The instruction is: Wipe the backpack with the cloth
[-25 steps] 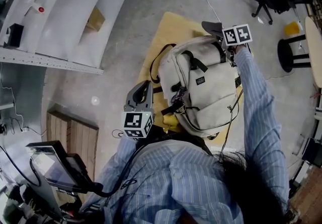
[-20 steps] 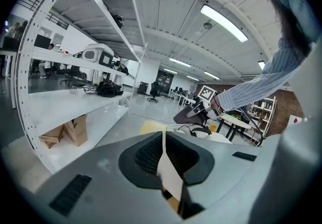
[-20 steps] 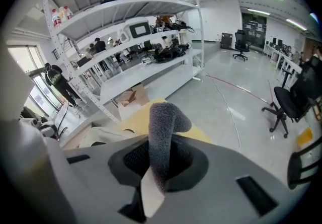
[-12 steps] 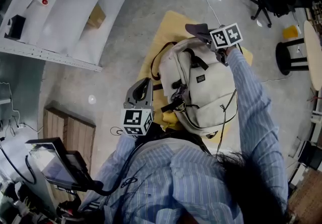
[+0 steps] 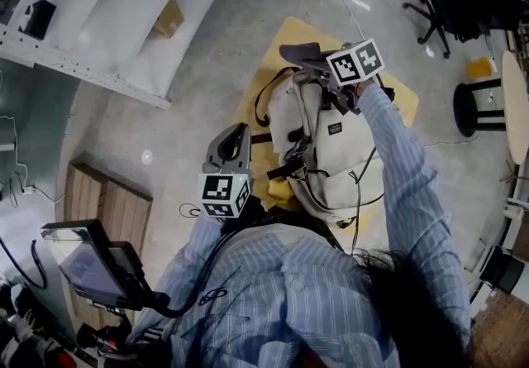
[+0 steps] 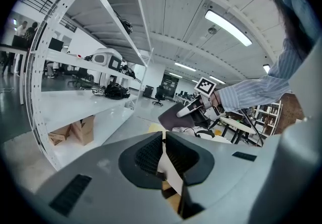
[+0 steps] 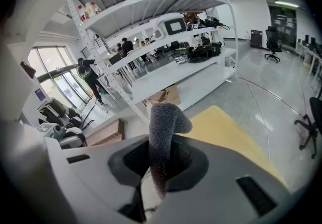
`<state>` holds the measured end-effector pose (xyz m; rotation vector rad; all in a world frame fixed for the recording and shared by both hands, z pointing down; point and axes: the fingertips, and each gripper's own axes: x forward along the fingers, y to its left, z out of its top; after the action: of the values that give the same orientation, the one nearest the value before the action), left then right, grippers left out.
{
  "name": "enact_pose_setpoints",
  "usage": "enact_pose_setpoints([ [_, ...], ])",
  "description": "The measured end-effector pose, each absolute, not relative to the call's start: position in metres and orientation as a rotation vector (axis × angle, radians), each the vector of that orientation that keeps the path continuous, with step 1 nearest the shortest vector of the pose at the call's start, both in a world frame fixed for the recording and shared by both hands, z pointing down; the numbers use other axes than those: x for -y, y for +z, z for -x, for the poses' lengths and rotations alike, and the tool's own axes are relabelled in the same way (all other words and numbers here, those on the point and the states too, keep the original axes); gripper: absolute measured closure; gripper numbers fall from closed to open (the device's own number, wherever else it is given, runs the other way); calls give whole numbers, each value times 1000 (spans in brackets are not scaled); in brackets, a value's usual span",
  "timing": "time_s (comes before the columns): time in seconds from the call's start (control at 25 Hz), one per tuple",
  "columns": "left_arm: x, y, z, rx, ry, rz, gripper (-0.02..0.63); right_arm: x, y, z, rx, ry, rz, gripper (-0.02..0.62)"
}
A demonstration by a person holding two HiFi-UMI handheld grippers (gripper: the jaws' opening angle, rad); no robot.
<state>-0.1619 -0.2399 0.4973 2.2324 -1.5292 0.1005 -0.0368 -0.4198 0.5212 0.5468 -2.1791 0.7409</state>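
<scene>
Nothing legible is showing — the small dark label on the backpack is appearing too small to read.

Blue-and-white striped long-sleeved shirt, dark hair; grey left gripper and right gripper bear black-and-white marker cubes.

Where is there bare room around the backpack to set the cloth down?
Bare mat shows beyond the backpack and to its right in the head view; open floor lies between mat and shelf. The near side is crowded: straps, the left gripper and the person's body.
</scene>
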Motion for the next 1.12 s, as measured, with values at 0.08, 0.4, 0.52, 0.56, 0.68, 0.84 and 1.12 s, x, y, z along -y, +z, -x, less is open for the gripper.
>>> enact_pose_setpoints([
  [0.08, 236, 498, 166, 1541, 91, -2219, 584, 413, 517, 52, 2196, 754, -522, 540],
  [0.4, 221, 495, 182, 1571, 70, -2190, 584, 390, 506, 105, 2241, 806, -467, 540],
  [0.52, 216, 495, 188, 1586, 66, -2176, 584, 385, 505, 120, 2251, 835, -459, 538],
  [0.56, 214, 496, 189, 1590, 66, -2173, 584, 384, 505, 123, 2254, 845, -456, 540],
  [0.68, 213, 499, 193, 1599, 66, -2169, 584, 382, 508, 131, 2259, 874, -464, 540],
  [0.84, 209, 504, 196, 1605, 68, -2163, 584, 390, 516, 127, 2234, 910, -576, 540],
  [1.12, 203, 509, 198, 1590, 71, -2163, 584, 384, 531, 104, 2211, 1159, -769, 540],
])
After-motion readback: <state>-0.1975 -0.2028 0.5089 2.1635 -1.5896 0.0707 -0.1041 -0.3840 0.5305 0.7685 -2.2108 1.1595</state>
